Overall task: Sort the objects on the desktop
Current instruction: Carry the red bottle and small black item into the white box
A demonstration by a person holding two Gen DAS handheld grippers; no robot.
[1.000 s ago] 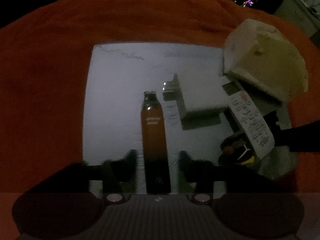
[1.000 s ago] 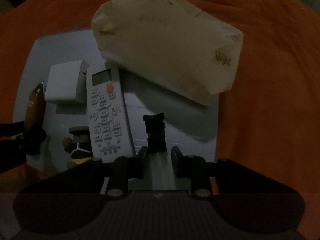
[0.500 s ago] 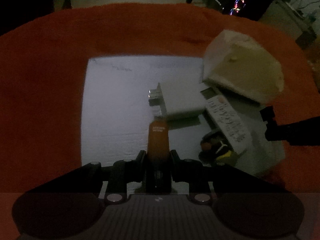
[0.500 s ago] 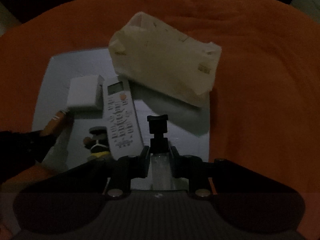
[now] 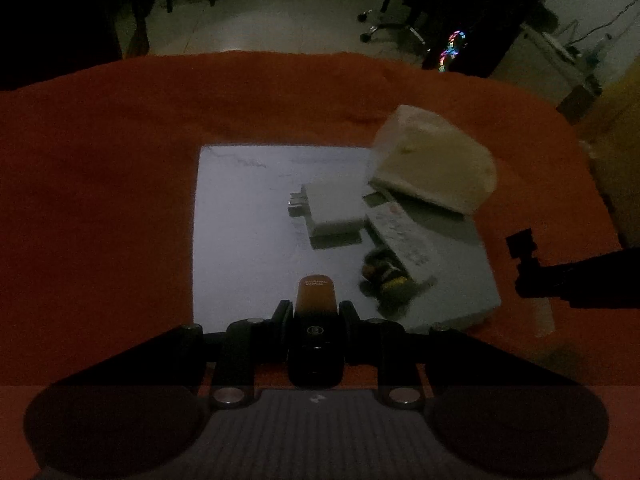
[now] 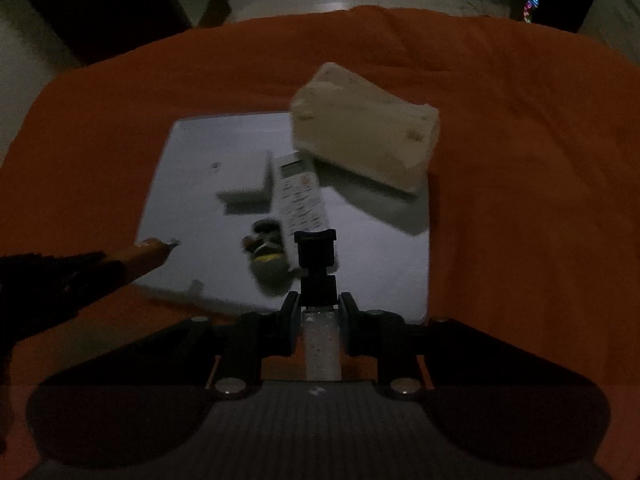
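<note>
My left gripper (image 5: pixel 315 309) is shut on an orange-and-black bottle (image 5: pixel 316 292), held above the near edge of the white board (image 5: pixel 240 232). My right gripper (image 6: pixel 319 305) is shut on a clear spray bottle (image 6: pixel 321 344) whose black cap (image 6: pixel 316 246) sticks out past the fingers. On the board lie a white plug adapter (image 5: pixel 336 208), a white remote (image 6: pixel 300 196), a small dark-and-yellow figure (image 6: pixel 266 250) and a beige pack (image 6: pixel 364 140). The right wrist view shows the orange bottle (image 6: pixel 148 254) at the left; the left wrist view shows the spray bottle's cap (image 5: pixel 522 244) at the right.
An orange cloth (image 5: pixel 100 200) covers the table under the board. The beige pack (image 5: pixel 434 164) overhangs the board's far right corner. Beyond the table lie a dim floor, chair legs (image 5: pixel 392 28) and coloured lights (image 5: pixel 450 50).
The left gripper closed on the orange bottle and lifted it off the board. Both grippers rose and drew back, so the board and its objects look smaller.
</note>
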